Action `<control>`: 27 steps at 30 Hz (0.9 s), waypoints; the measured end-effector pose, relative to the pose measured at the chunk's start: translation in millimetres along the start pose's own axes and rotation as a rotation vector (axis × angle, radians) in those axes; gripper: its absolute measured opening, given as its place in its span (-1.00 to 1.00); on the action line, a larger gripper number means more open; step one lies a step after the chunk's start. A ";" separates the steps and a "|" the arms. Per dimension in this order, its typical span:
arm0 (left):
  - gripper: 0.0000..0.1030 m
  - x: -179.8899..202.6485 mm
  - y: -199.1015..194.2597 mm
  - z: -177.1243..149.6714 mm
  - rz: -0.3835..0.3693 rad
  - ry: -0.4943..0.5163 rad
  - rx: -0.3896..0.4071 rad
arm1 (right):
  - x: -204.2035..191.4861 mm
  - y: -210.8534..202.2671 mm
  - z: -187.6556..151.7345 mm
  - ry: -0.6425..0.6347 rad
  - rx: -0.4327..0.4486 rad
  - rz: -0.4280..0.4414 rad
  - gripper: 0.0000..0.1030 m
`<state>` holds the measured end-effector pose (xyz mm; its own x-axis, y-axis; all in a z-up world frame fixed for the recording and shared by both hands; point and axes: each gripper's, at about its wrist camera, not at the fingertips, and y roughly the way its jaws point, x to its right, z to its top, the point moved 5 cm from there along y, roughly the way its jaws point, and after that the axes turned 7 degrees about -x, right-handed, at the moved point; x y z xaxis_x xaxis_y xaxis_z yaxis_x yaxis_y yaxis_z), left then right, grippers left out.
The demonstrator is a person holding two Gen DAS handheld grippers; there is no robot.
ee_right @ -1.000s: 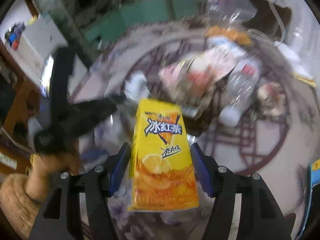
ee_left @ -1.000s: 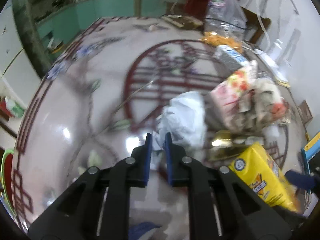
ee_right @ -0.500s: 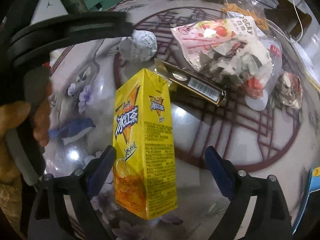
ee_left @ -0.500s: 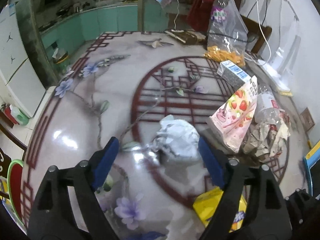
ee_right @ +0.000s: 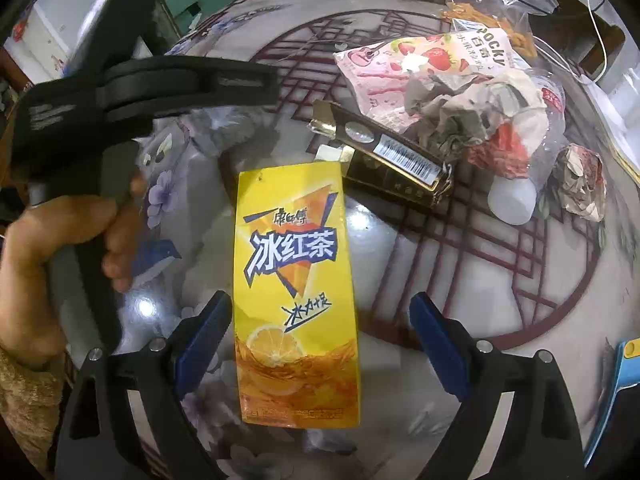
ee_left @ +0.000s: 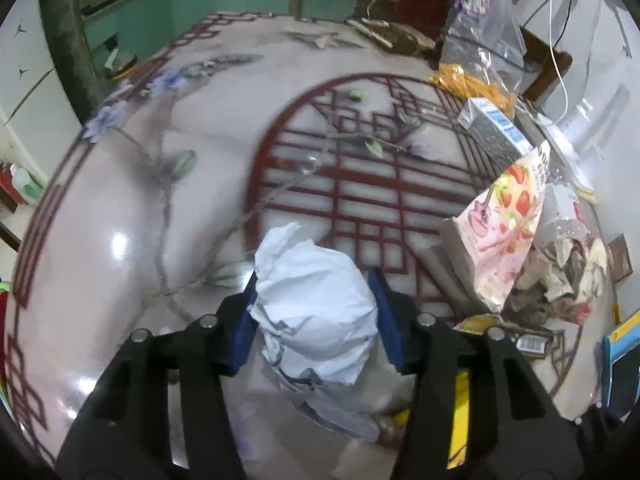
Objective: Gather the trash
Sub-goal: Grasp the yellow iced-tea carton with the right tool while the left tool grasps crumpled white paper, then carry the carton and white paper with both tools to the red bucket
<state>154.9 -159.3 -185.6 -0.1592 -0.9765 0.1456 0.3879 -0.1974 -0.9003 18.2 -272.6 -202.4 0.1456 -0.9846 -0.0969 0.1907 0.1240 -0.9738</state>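
Note:
A crumpled white paper ball sits on the glossy patterned table, between the blue pads of my left gripper. The jaws are closing and both pads meet the ball's sides. A yellow iced-tea carton lies flat on the table between the fingers of my right gripper, which stands open with a gap on each side. A corner of the carton shows behind the left tool's finger. In the right wrist view a hand grips the left tool's black body.
To the right lies a heap: a pink strawberry snack bag, crumpled wrappers, a dark gold box, a clear bottle. Farther back are a small grey carton and a clear bag of orange snacks.
The left jaws went from shut to wide open, then closed in around the paper ball. The right jaws opened off the yellow carton, which tipped from upright to flat on the table.

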 end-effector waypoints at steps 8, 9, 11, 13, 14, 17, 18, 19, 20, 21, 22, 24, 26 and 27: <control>-0.02 -32.2 -89.1 -32.5 0.059 0.109 0.150 | -17.6 7.7 -0.3 -0.087 0.019 -0.081 0.24; -0.02 -36.7 -99.9 -36.0 0.073 0.123 0.168 | -18.4 9.5 -0.9 -0.091 0.018 -0.097 0.13; -0.02 -51.8 -130.2 -48.9 0.114 0.146 0.216 | -19.7 9.7 -3.0 -0.089 0.025 -0.121 0.13; -0.02 -68.2 -154.6 -56.9 0.127 0.125 0.264 | -23.7 4.5 -4.1 -0.089 0.051 -0.139 0.12; -0.01 -75.5 -163.8 -60.1 0.134 0.117 0.285 | -26.7 0.3 -4.5 -0.091 0.067 -0.138 0.12; -0.01 -95.3 -186.3 -66.6 0.170 0.096 0.351 | -38.7 -16.3 -8.7 -0.100 0.121 -0.159 0.12; -0.01 -101.7 -192.1 -66.9 0.180 0.088 0.372 | -42.4 -22.6 -10.1 -0.099 0.140 -0.163 0.11; -0.01 -105.4 -195.1 -66.6 0.184 0.084 0.383 | -45.9 -28.1 -10.9 -0.086 0.158 -0.154 0.11; 0.00 -109.1 -197.6 -66.6 0.186 0.080 0.392 | -49.6 -33.1 -13.4 -0.070 0.171 -0.137 0.11; 0.00 -112.6 -199.3 -67.1 0.182 0.077 0.396 | -51.7 -35.4 -12.4 -0.058 0.181 -0.122 0.11; 0.00 -117.0 -201.5 -67.7 0.174 0.071 0.399 | -55.9 -40.1 -13.8 -0.044 0.198 -0.107 0.11; 0.00 -123.4 -205.8 -68.8 0.169 0.066 0.408 | -64.4 -49.7 -16.6 -0.023 0.228 -0.090 0.11; 0.00 -126.3 -209.7 -71.0 0.163 0.068 0.417 | -73.5 -59.6 -19.4 0.002 0.258 -0.065 0.11; 0.00 -128.8 -212.7 -72.2 0.151 0.068 0.420 | -78.5 -65.6 -20.7 0.018 0.277 -0.050 0.11</control>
<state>27.4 14.7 -42.5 -0.1266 -0.9918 -0.0145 0.7442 -0.0853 -0.6625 -25.9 -206.1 -135.3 0.1129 -0.9920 -0.0561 0.4552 0.1018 -0.8845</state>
